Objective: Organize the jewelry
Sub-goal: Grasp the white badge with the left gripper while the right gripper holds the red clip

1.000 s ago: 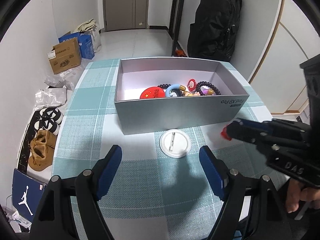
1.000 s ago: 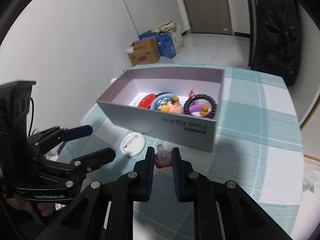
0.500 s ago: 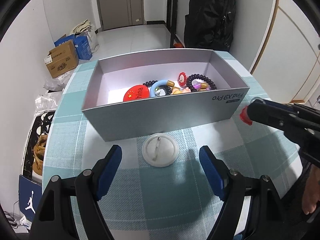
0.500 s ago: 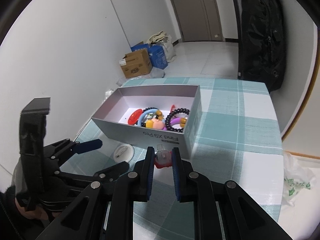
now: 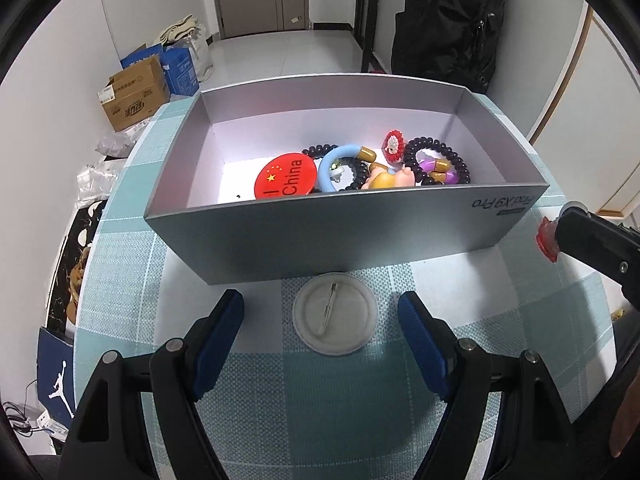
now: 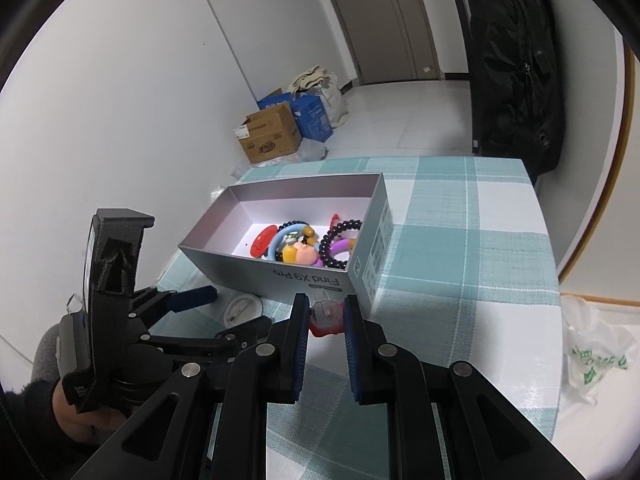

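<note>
The room was white-walled with a pale tiled floor, a closed door at the far end and a black backpack (image 5: 448, 20) hanging by it; cardboard boxes (image 5: 134, 98) sat on the floor to one side. I worked over a table (image 5: 320, 400) covered in a teal and white checked cloth; on it stood one grey box (image 5: 348, 232), open at the top, with lettering on its near wall.

Inside the box I counted one round red badge (image 5: 285, 176) printed with stars and the word China, one light blue ring (image 5: 334, 160) with a gold bead, one small red flower-shaped piece (image 5: 394, 144), two dark beaded bracelets (image 5: 436, 160), and one little yellow and pink figure (image 5: 388, 178); they lay in a heap toward one end of the box, several touching or overlapping.

One white round badge (image 5: 335, 313) lay face down on the cloth just in front of the box, its pin showing; my left gripper (image 5: 320, 328) hung above it with its blue pads standing wide to either side, touching nothing.

My right gripper (image 6: 326, 316) was clamped narrow on one small red and clear trinket (image 6: 326, 320), held off the cloth just beside the near corner of the box; in the left view that trinket (image 5: 547, 238) showed at the tip of the black fingers, outside the box wall. I could not tell what the trinket was.
</note>
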Demonstrator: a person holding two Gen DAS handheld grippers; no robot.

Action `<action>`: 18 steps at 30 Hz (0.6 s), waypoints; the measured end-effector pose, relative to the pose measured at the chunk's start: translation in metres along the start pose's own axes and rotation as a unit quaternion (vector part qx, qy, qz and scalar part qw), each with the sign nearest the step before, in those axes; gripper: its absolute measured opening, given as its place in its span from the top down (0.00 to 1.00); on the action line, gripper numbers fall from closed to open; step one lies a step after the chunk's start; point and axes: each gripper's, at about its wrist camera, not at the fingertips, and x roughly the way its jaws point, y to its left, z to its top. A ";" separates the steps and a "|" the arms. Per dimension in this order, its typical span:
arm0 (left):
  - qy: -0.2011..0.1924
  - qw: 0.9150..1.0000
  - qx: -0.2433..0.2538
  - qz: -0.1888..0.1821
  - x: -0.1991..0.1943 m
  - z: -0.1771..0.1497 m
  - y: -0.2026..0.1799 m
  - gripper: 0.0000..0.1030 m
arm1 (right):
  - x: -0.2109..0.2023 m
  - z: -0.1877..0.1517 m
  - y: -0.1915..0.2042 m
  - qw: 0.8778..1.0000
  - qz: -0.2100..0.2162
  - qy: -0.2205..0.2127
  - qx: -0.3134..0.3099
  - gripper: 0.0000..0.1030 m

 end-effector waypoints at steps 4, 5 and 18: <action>-0.004 1.000 0.007 -0.007 -0.003 0.002 -0.001 0.52 | -0.001 0.000 0.001 1.000 0.004 -0.002 -0.004 0.84; -0.003 1.000 0.009 -0.007 -0.003 0.002 -0.001 0.58 | -0.001 0.000 0.001 1.000 0.005 -0.003 -0.004 0.84; -0.008 0.997 -0.001 -0.076 -0.018 -0.002 0.002 0.64 | -0.007 0.007 0.000 1.000 0.016 -0.022 0.006 0.84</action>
